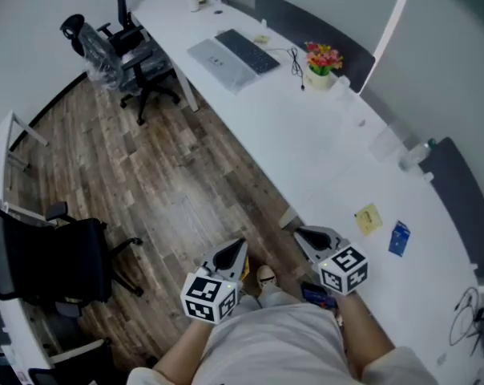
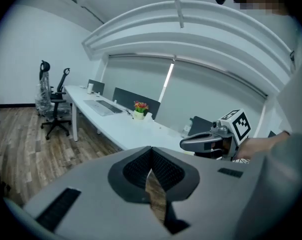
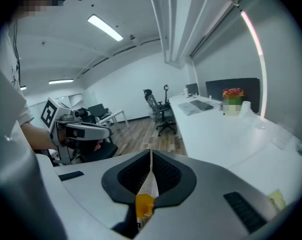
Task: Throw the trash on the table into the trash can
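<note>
R claw (image 3: 151, 159) clamped tight on a thin wrapper (image 3: 144, 204), orange bit low centre. Looks light, floppy, prob. slippery; best pinched mid-sheet. L claw (image 2: 152, 154) closed, empty. Counter (image 1: 306, 143) lower right: yellow paper (image 1: 369, 218), blue packet (image 1: 399, 238).

My right hand-held gripper (image 3: 151, 159) pinches a thin pale scrap of wrapper (image 3: 147, 186) with an orange patch, edge-on between its closed jaws. A yellow note (image 1: 369, 218) and a small blue packet (image 1: 399, 238) lie near each other on the white surface (image 1: 306, 151).
</note>
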Demonstrator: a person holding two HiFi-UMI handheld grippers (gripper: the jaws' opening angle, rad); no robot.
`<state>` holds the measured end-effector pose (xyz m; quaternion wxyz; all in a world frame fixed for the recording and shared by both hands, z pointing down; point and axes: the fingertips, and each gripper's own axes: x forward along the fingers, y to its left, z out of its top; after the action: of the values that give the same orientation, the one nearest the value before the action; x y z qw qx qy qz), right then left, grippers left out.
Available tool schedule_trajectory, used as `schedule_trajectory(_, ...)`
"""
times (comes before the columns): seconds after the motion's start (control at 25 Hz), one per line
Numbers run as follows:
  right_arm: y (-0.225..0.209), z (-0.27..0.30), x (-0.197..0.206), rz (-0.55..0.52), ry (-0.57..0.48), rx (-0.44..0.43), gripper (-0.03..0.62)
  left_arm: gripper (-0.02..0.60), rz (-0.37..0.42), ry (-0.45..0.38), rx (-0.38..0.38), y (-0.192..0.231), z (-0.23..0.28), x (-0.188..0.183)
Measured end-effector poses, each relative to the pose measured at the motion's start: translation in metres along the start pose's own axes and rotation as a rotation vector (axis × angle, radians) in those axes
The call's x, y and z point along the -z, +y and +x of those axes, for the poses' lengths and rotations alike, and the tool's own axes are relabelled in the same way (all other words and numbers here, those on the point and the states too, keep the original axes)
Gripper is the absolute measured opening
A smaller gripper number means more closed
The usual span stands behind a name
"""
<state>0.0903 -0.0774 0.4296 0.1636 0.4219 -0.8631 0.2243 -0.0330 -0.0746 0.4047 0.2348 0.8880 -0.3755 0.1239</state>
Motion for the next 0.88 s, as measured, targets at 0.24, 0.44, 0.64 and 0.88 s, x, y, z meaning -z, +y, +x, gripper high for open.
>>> schedule_trajectory(0.24,-0.059,-0.070,0.023,0.099,-0.051,0.208,0.040,0.000,0.078,0.069,0.175,-0.058,0.051,-0.002)
schedule_trajectory(0.44,-0.100,-0.121,0.053,0.153,-0.060,0.342,0.041,0.000,0.124,0.105,0.263,-0.100,0.077,-0.001)
schedule_trajectory(0.64,-0.137,-0.159,0.071,0.191,-0.071,0.429,0.041,0.000,0.130,0.105,0.296,-0.127,0.097,0.000)
schedule_trajectory(0.88,-0.178,-0.194,0.094,0.211,-0.054,0.513,0.041,0.000,0.153,0.114,0.336,-0.164,0.134,-0.001)
